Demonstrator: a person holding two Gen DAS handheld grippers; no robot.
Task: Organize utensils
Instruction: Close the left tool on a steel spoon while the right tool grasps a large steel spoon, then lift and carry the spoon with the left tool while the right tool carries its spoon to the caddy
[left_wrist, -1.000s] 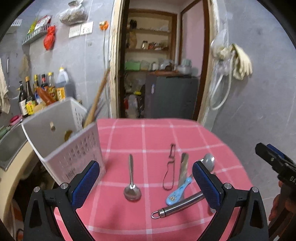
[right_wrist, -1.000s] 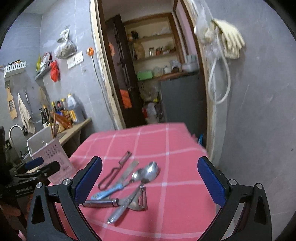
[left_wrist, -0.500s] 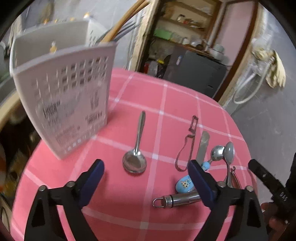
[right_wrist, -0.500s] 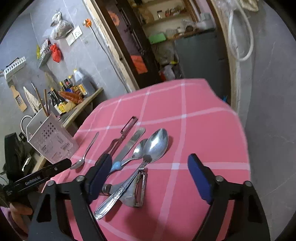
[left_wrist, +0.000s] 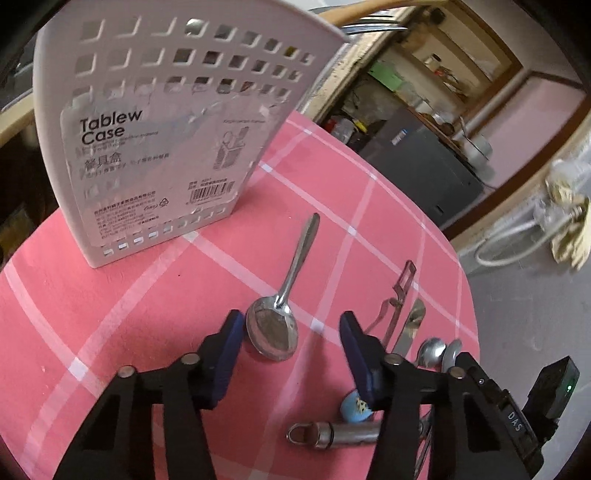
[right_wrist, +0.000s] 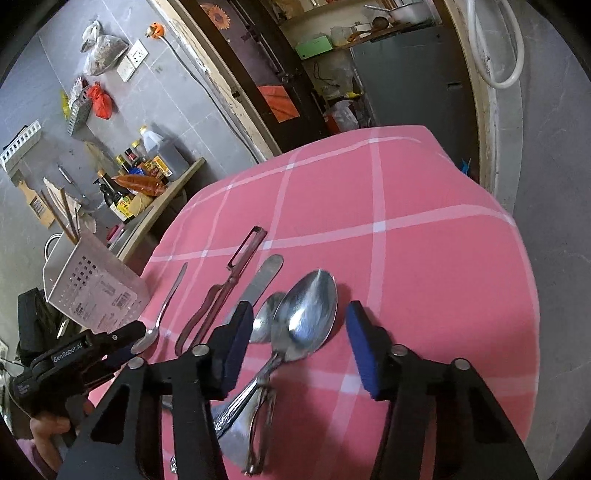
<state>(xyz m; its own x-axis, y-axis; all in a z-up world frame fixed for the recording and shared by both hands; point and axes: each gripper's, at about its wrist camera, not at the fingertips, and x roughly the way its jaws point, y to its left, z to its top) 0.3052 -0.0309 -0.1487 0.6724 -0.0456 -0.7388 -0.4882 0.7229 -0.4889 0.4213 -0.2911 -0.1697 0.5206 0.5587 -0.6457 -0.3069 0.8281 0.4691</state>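
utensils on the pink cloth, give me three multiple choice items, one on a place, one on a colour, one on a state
1. Where does the white tableware case stand relative to the lone small spoon in the left wrist view?
A. up and to the left of it
B. down and to the right of it
C. on top of it

2. What colour are the left gripper pads?
A. red
B. blue
C. yellow

3. How does the large spoon lie between the right gripper jaws?
A. clamped and lifted
B. flat on the checked cloth, not gripped
C. standing upright

Answers: 1 A, the case sits beyond the spoon's handle, leftward. 2 B, both pads are blue. 3 B, the closing pads do not touch it.
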